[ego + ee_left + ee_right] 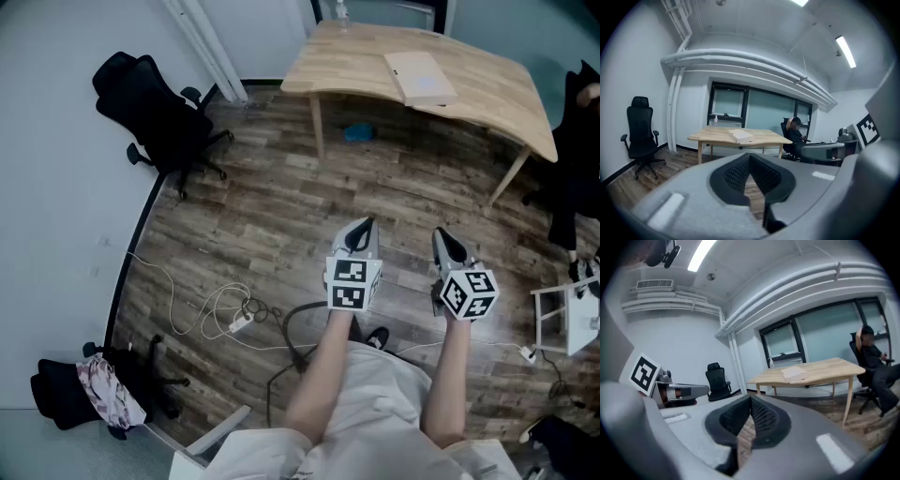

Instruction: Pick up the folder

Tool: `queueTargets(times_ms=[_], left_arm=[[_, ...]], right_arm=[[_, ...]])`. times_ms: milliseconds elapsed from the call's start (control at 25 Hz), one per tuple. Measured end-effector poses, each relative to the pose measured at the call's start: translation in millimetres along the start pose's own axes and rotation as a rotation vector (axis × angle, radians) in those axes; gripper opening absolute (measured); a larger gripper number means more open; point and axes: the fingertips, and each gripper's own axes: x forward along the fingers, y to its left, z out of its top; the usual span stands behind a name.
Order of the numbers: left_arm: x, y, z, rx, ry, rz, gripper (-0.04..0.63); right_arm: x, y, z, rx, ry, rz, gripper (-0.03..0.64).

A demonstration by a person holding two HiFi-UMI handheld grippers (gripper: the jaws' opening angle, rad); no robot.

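On the far bench: the folder (420,77) lies flat on the pale wooden bench (497,103), close to the edge that faces the person. Nothing rests on it and nothing touches it.
Left claw (363,228): closed, with the ribbed pads pressed together and nothing between them. It is held out in front of the person's body over the floor, aimed toward the bench and tipped slightly down, well apart from the folder.
Right claw (446,238): closed too, pads together and empty. It sits just beside the left one at about the same height, and points the same way.
Between claws and bench: a bare stretch of dark plank floor (281,216).
Around: a black office chair (155,108) stands by the left wall, and loose cables (225,314) lie on the floor near the person's feet. A small blue thing (358,133) lies under the bench, and a seated person (874,366) is at the bench's far right end.
Done so far: nothing of the pick-up itself, as far as the views show; the folder sits unlifted on the bench.
Left to do: by my reading, everything. The person needs to close the gap to the bench, open a claw, get one jaw under the folder's near edge and the other on top, then clamp and lift.
Stage: this looks like the approach, ahead of any reach.
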Motion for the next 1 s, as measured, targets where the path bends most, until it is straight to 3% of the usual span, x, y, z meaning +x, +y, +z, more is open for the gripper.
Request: queueTargets(times_ms=[120, 360, 480, 680, 1000], left_arm=[[1, 0, 5, -0.009, -0.010, -0.014, 0.008], [4, -8, 5, -0.004, 0.006, -0.043, 0.008], [18, 2, 2, 0.010, 0.021, -0.056, 0.008], [58, 16, 15, 0.009, 0.021, -0.063, 0.008], [159, 18, 76, -0.013, -0.018, -0.138, 0.008]], right_arm=[[-2, 1, 7, 0.116, -0.055, 0.036, 0.002], [-5, -3, 1, 0.094, -0.037, 0.012, 0.002], [8, -17, -2, 0.125, -0.053, -0.048, 0.002], [31, -51, 9, 0.254, -0.090, -0.079, 0.002], [75, -105, 71, 0.211, -0.084, -0.108, 0.002]])
